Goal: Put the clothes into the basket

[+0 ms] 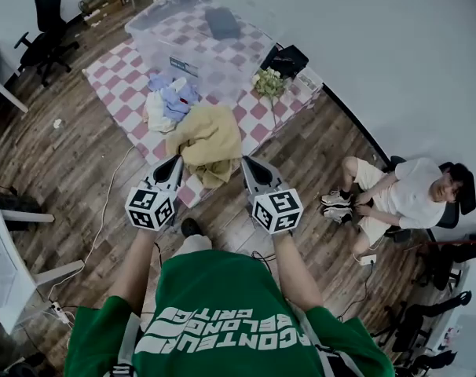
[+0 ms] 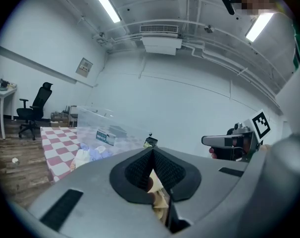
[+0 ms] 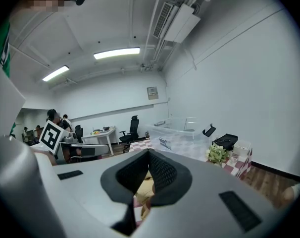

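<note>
Jaws of the left gripper (image 2: 152,151) meet at their tips with nothing pinched between them, and the right gripper (image 3: 149,153) is likewise closed and empty. Both point at the near edge of a crumpled yellow garment (image 1: 206,136), one at each side; whether they touch it cannot be told. It lies at the near corner of a red-and-white checked mat (image 1: 116,73). Just beyond lies a heap of white and blue clothes (image 1: 166,100), then the clear plastic basket (image 1: 183,34). A seated person (image 1: 395,195) is well off to the right.
</note>
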`<state>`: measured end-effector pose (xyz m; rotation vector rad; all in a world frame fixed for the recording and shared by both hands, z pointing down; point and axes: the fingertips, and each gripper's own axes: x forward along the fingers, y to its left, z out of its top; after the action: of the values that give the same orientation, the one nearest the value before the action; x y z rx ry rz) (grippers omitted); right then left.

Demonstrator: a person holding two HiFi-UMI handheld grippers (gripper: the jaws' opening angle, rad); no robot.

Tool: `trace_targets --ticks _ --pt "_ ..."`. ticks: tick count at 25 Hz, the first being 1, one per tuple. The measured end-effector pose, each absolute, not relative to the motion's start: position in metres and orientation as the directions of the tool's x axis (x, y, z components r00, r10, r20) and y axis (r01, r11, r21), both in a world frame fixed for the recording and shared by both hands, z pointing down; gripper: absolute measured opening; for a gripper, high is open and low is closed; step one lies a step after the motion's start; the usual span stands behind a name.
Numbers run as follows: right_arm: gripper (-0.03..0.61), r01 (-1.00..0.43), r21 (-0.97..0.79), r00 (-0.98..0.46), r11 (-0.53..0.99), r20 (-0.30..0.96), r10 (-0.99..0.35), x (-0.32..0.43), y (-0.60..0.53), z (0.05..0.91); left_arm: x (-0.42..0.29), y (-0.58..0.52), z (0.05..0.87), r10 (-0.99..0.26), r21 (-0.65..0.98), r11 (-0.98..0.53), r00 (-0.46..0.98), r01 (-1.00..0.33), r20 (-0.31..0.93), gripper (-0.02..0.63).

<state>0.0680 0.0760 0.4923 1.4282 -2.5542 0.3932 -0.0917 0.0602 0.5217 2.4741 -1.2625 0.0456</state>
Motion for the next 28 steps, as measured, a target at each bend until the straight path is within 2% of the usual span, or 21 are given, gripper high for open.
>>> trace_targets --ticks 13,28 --pt "0.008 -0.896 -0.138 -0.443 0.422 0.354 -0.824 0.057 0.048 0.531 -0.105 0.017 0.558 -0.715 0.315 -0.581 0.655 -0.751 0.245 -0.006" --pt "0.008 -0.887 -0.16 -0.46 0.434 0.403 -0.791 0.063 -0.009 0.575 -0.099 -0.028 0.593 -0.695 0.285 -0.574 0.641 -0.768 0.326 -0.006"
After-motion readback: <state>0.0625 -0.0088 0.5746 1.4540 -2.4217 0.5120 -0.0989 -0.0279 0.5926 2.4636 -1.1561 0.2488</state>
